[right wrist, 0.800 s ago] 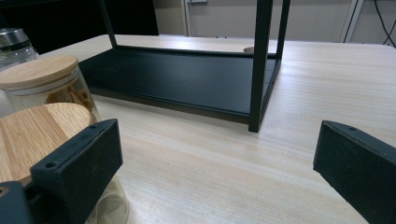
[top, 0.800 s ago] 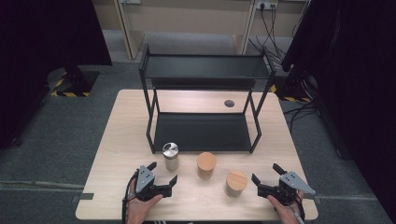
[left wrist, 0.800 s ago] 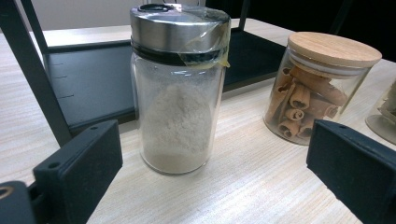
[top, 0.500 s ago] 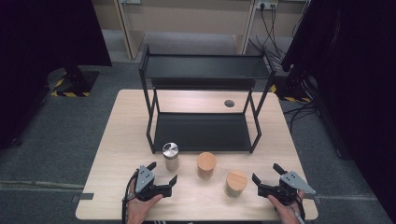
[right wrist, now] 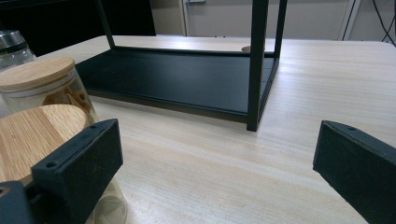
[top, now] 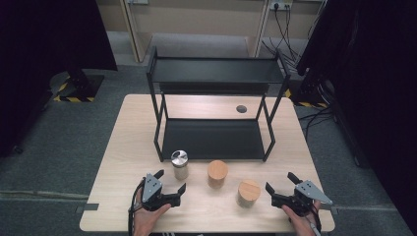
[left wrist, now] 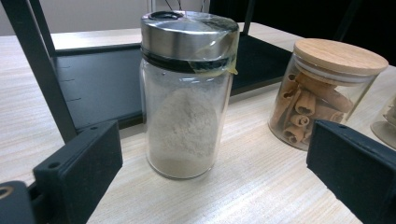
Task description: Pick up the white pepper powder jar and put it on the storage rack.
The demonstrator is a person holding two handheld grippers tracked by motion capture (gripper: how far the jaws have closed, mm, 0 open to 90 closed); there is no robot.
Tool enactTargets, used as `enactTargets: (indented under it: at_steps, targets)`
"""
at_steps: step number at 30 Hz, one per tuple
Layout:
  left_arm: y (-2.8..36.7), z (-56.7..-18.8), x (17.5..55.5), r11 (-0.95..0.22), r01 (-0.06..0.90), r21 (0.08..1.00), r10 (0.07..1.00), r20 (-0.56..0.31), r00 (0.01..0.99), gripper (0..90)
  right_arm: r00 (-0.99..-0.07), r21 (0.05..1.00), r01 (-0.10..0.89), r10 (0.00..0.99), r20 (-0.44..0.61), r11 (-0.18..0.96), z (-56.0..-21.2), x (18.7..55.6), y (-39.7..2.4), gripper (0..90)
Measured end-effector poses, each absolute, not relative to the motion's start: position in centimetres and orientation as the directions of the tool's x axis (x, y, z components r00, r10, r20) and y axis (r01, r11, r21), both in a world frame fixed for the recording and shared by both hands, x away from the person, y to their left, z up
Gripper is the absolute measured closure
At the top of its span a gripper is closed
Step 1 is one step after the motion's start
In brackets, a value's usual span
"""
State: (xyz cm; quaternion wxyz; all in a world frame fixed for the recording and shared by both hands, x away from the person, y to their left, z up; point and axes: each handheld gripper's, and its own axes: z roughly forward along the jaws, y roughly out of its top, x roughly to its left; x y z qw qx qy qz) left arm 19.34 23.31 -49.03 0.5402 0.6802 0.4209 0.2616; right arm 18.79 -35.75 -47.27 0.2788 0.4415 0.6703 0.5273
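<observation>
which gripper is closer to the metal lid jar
Left. The left gripper sits just in front of the metal-lid jar, jaws open toward it; the right gripper is far off, beyond both wooden-lid jars.

Seen from overhead, facing forward and down across the table; two low close views near tabletop level (riding the hands), both sharing the black rack.

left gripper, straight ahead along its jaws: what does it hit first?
Most likely the metal-lidded glass jar of pale powder, which stands centred between the open jaws of the left gripper, not yet touched. The cinnamon stick jar sits off to the side, probably outside that line.
</observation>
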Motion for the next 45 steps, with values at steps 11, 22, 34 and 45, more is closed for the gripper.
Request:
enactTargets:
  at_steps: [11,22,34,45]
  targets:
    - [23.1,-48.9,20.0,-0.061,0.295,0.954,0.859,-0.100,0.502,2.5,-0.456,0.953,0.297,0.885,0.091,0.055,-47.2,18.9,-35.7,1.7]
    - [22.9,-48.7,20.5,-0.059,0.301,0.952,0.862,-0.104,0.496,2.6,-0.465,0.952,0.301,0.880,0.098,0.053,-47.2,19.0,-35.7,1.7]
    - [22.5,-48.4,21.6,-0.066,0.307,0.949,0.871,-0.095,0.483,2.6,-0.462,0.953,0.301,0.881,0.105,0.045,-47.2,18.9,-35.8,1.7]
    - [22.1,-48.3,22.4,-0.065,0.312,0.948,0.874,-0.097,0.476,2.8,-0.463,0.953,0.301,0.880,0.106,0.044,-47.2,18.9,-35.8,1.7]
